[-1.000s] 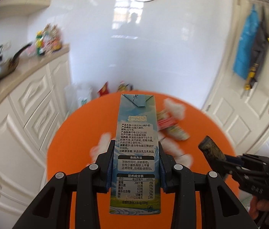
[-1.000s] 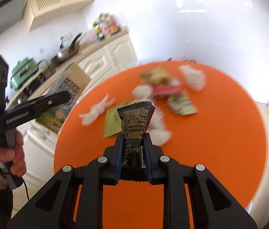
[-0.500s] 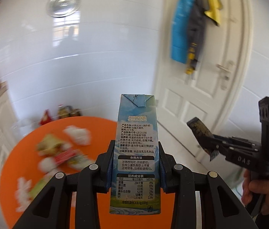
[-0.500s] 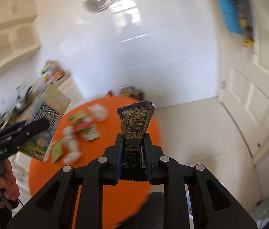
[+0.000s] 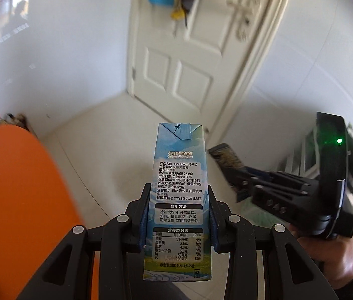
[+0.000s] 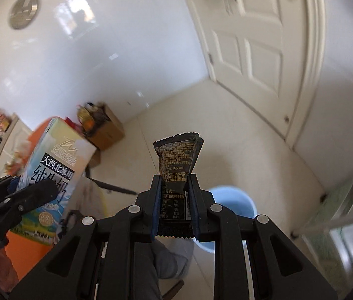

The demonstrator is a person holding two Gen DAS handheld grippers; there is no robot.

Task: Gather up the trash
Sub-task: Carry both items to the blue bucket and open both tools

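My left gripper (image 5: 178, 215) is shut on a blue-and-white milk carton (image 5: 178, 182) and holds it upright above the floor; the carton also shows at the left of the right wrist view (image 6: 56, 175). My right gripper (image 6: 175, 205) is shut on a black snack wrapper (image 6: 177, 160), held in the air. In the left wrist view the right gripper (image 5: 276, 190) with the wrapper (image 5: 226, 157) is to the right of the carton. A light blue bin (image 6: 231, 200) stands on the floor just beyond the right gripper, partly hidden by it.
The orange round table (image 5: 18, 187) is at the far left, behind both grippers. A white panelled door (image 5: 189, 50) stands ahead. A cardboard box (image 6: 109, 130) of clutter sits by the wall. A white rack (image 6: 346, 200) stands at the right.
Both grippers have swung right, away from the orange table toward the door and floor, each keeping its item. The blue bin has come into the right wrist view.
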